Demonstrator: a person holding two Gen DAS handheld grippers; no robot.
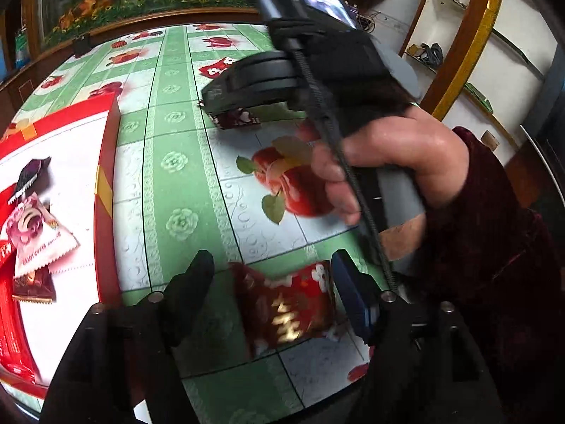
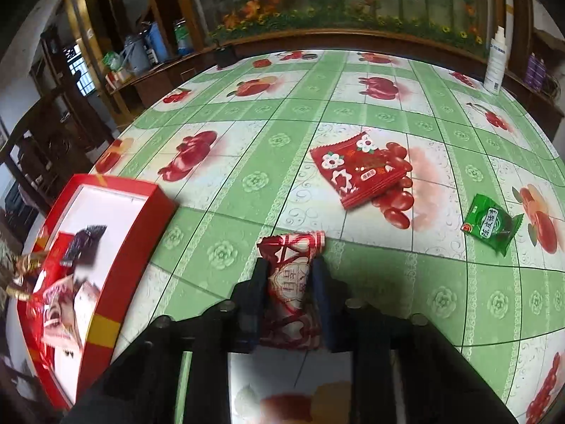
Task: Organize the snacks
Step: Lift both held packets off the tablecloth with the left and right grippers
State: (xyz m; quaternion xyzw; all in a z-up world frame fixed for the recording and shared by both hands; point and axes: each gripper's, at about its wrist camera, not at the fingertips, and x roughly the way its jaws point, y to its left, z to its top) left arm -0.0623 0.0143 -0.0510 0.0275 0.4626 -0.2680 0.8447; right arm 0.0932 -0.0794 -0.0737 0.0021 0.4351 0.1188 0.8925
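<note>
In the left wrist view my left gripper (image 1: 272, 277) stands open over the table. A red snack packet with gold characters (image 1: 287, 309) lies blurred between its fingers (image 1: 192, 282). My right gripper (image 2: 287, 265) is shut on a red-and-white snack packet (image 2: 293, 282), held just above the tablecloth. From the left wrist view that right gripper (image 1: 226, 106) shows in a person's hand (image 1: 381, 162), with the packet (image 1: 238, 118) under its tip. A red box (image 2: 130, 243) with a white floor sits to the left and holds several packets (image 2: 83, 242).
A red packet with white flowers (image 2: 360, 169) and a green packet (image 2: 491, 222) lie loose on the green fruit-print tablecloth (image 2: 247, 162). A white bottle (image 2: 496, 60) stands at the far right edge. A dark red sleeve (image 1: 494, 247) fills the right of the left wrist view.
</note>
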